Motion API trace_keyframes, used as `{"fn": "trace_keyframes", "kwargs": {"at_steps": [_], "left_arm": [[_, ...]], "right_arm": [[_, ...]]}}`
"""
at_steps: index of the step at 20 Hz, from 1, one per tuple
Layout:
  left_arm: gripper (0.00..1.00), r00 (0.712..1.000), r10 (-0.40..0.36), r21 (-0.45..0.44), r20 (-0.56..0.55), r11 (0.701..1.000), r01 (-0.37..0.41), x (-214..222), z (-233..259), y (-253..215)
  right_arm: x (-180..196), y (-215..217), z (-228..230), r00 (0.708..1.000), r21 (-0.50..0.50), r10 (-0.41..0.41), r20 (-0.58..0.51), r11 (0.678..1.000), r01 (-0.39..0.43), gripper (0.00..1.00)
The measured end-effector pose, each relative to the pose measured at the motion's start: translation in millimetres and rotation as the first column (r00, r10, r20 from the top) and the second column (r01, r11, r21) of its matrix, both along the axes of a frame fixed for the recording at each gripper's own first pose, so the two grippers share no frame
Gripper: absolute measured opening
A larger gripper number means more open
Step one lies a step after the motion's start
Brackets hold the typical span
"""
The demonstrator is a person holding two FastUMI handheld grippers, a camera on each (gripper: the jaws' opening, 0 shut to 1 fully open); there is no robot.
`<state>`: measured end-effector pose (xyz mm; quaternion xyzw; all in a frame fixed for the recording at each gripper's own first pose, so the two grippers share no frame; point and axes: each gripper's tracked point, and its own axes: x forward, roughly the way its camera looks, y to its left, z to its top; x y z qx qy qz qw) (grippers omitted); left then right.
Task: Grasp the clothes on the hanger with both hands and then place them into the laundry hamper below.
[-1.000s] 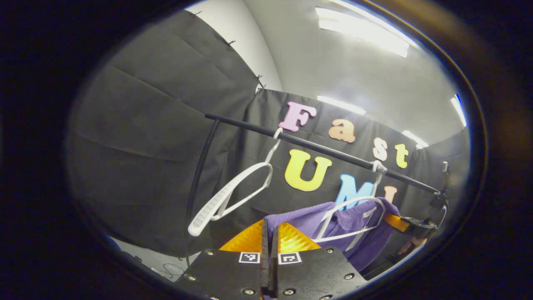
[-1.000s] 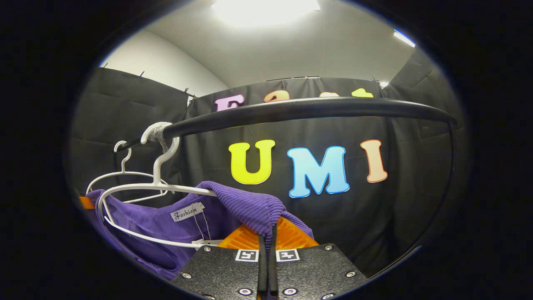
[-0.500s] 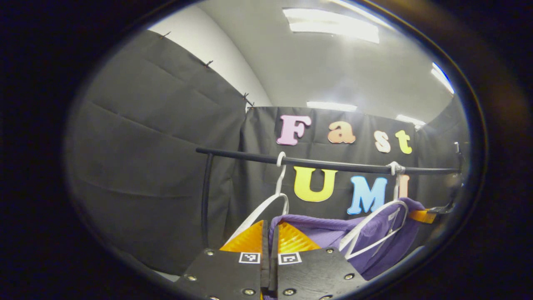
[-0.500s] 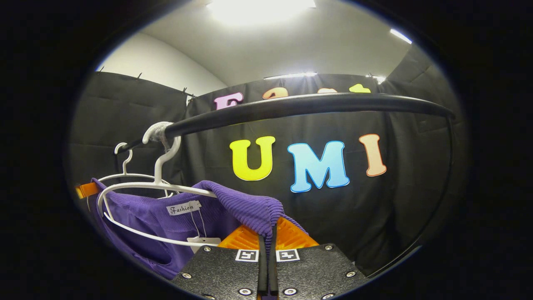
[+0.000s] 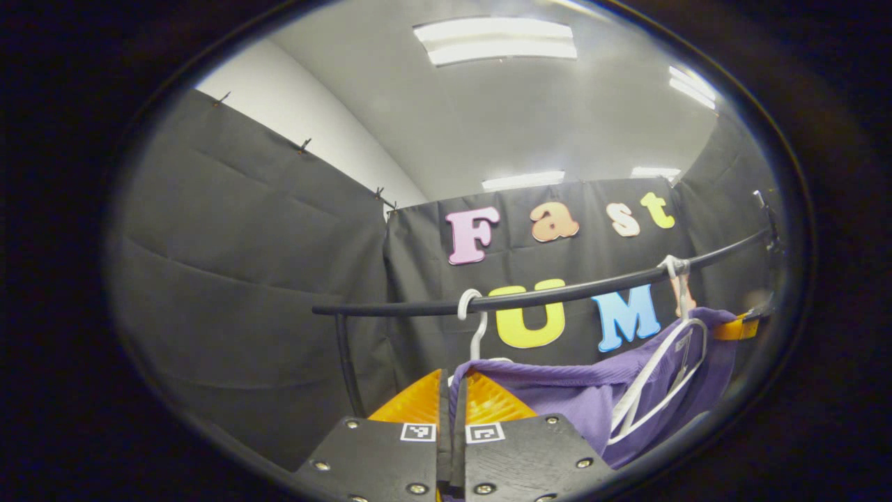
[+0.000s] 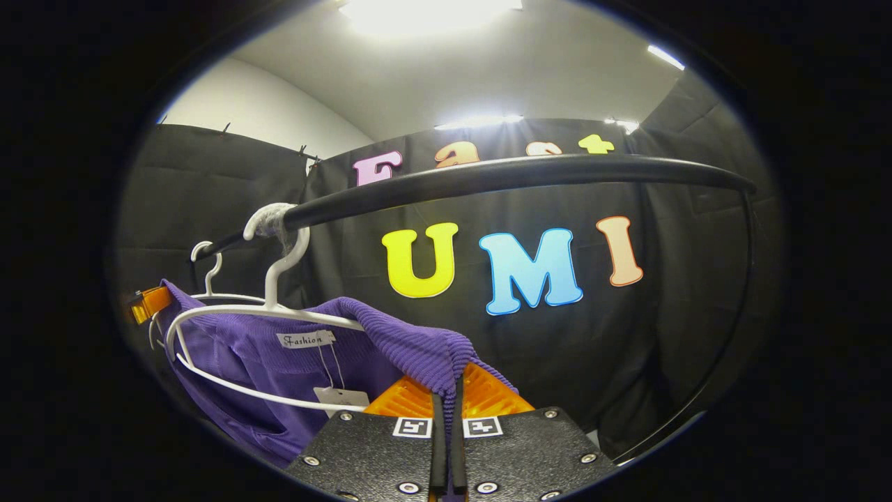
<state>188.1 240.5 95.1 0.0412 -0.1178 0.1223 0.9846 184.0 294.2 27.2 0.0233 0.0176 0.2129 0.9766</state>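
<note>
Since a second ago the rail point(image 5: 557, 296) has tilted in the left gripper view; both grippers point(image 5: 451, 380) point(image 6: 453, 376) stay clenched on the purple top point(image 5: 557, 394), stretched between them on its hanger point(image 6: 265, 310).

The left gripper point(image 5: 453, 390) sits at the bottom of the left gripper view, its two fingers pressed together on an edge of the purple garment point(image 5: 557, 397); the cloth stretches to the right, draped over a white hanger point(image 5: 658, 380) — that hanger hooks the black rail point(image 5: 418, 307); a second white hanger hook point(image 5: 470, 314) hangs farther left on the rail; far right, the other gripper point(image 5: 739, 326) touches the garment's edge.
</note>
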Motion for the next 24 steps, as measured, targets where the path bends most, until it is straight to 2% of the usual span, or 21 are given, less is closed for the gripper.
{"fn": "trace_keyframes", "kwargs": {"at_steps": [2, 3, 4, 9, 10, 11, 12, 13, 15, 16, 18, 20, 22, 23, 24], "left_arm": [[0.00, 1.000, -0.001, -0.013, -0.019, 1.000, 0.001, 4, -12, 4], [0.05, 1.000, -0.002, 0.005, -0.030, 1.000, 0.002, 6, -20, 0], [0.01, 0.999, -0.004, 0.018, -0.045, 1.000, 0.005, 4, -29, -3], [0.00, 0.993, -0.048, -0.078, -0.110, 0.996, 0.039, -10, -83, -11], [0.00, 0.992, -0.050, -0.084, -0.118, 0.996, 0.040, -12, -92, -10], [0.05, 0.991, -0.048, -0.086, -0.125, 0.996, 0.038, -14, -100, -9], [0.05, 0.990, -0.054, -0.086, -0.130, 0.995, 0.043, -13, -107, -9], [0.00, 0.990, -0.057, -0.085, -0.132, 0.995, 0.046, -13, -113, -11], [0.00, 0.988, -0.065, -0.089, -0.142, 0.995, 0.053, -16, -126, -16], [0.05, 0.986, -0.067, -0.092, -0.150, 0.994, 0.053, -13, -133, -18], [0.05, 0.983, -0.074, -0.103, -0.170, 0.993, 0.057, -7, -150, -23], [0.00, 0.981, -0.080, -0.112, -0.178, 0.992, 0.060, -8, -161, -27], [0.05, 0.980, -0.081, -0.110, -0.184, 0.992, 0.061, -8, -171, -30], [0.01, 0.977, -0.085, -0.113, -0.197, 0.992, 0.063, -8, -178, -31], [0.01, 0.975, -0.092, -0.120, -0.203, 0.990, 0.068, -9, -184, -35]], "right_arm": [[-3, 1, -2, 1.000, -0.011, -0.007, 0.006, 1.000, 0.008, 0.02], [-4, -1, -4, 1.000, -0.017, -0.014, 0.009, 1.000, 0.014, 0.02], [-5, -3, -5, 1.000, -0.021, -0.021, 0.011, 1.000, 0.021, 0.02], [-8, -4, -6, 0.999, -0.042, -0.035, 0.031, 0.998, 0.036, 0.02], [-8, -3, -8, 0.999, -0.049, -0.034, 0.036, 0.998, 0.035, 0.02], [-9, -3, -10, 0.999, -0.059, -0.032, 0.042, 0.998, 0.035, 0.02], [-8, -3, -12, 0.999, -0.068, -0.031, 0.044, 0.997, 0.034, 0.02], [-9, -2, -14, 0.999, -0.073, -0.030, 0.044, 0.997, 0.033, 0.02], [-11, -3, -14, 0.998, -0.080, -0.030, 0.051, 0.996, 0.034, 0.02], [-11, -3, -16, 0.998, -0.084, -0.029, 0.053, 0.996, 0.033, 0.02], [-11, -3, -15, 0.998, -0.094, -0.026, 0.060, 0.995, 0.032, 0.02], [-11, -4, -15, 0.998, -0.100, -0.022, 0.065, 0.995, 0.028, 0.02], [-11, -3, -17, 0.998, -0.101, -0.016, 0.063, 0.995, 0.022, 0.02], [-11, -2, -18, 0.998, -0.101, -0.012, 0.060, 0.995, 0.018, 0.02], [-10, -1, -18, 0.998, -0.102, -0.009, 0.061, 0.995, 0.015, 0.02]]}}
